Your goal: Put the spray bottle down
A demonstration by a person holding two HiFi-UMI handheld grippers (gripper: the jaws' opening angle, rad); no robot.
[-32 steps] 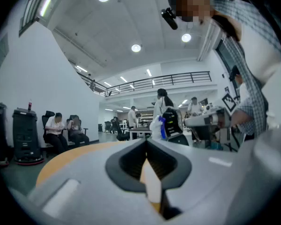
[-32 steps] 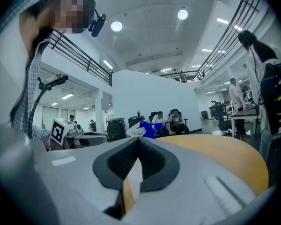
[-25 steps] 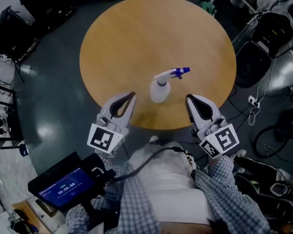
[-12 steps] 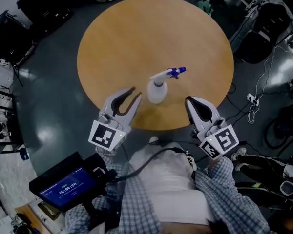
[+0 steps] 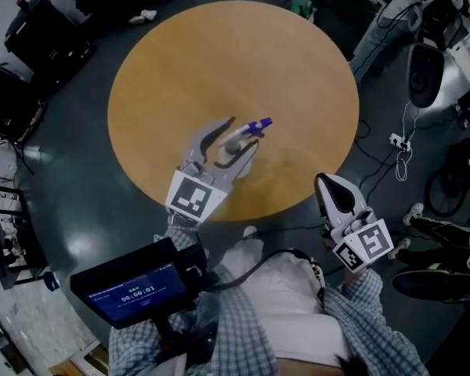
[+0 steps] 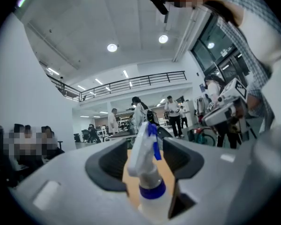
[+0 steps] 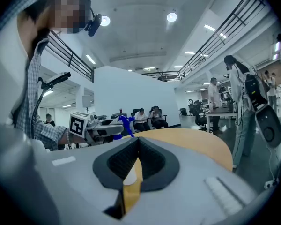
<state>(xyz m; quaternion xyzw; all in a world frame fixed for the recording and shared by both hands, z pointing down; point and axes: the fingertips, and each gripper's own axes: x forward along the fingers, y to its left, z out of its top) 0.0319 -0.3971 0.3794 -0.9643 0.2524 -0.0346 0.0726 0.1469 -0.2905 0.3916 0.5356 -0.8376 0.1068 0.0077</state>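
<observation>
A clear spray bottle (image 5: 236,142) with a white head and blue nozzle stands upright on the round wooden table (image 5: 219,53). My left gripper (image 5: 243,132) reaches in level over the table's near side. Its jaws have just been opening and now stand wide on either side of the bottle, with table showing between bottle and left pad. In the left gripper view the spray bottle (image 6: 145,177) fills the gap of that gripper (image 6: 147,150). My right gripper (image 5: 330,182) hangs shut and empty off the table's near right edge. From the right gripper (image 7: 136,146) view, the bottle's nozzle (image 7: 124,123) shows far left.
A handheld screen unit (image 5: 133,284) hangs at my lower left. Cables and a power strip (image 5: 398,142) lie on the floor to the right, with chairs and bags around the table. Several people (image 6: 139,114) stand in the hall beyond.
My left gripper has moved forward over the table and opened from shut, so the bottle now stands between its jaws. My right gripper has drawn back to the right, off the table edge.
</observation>
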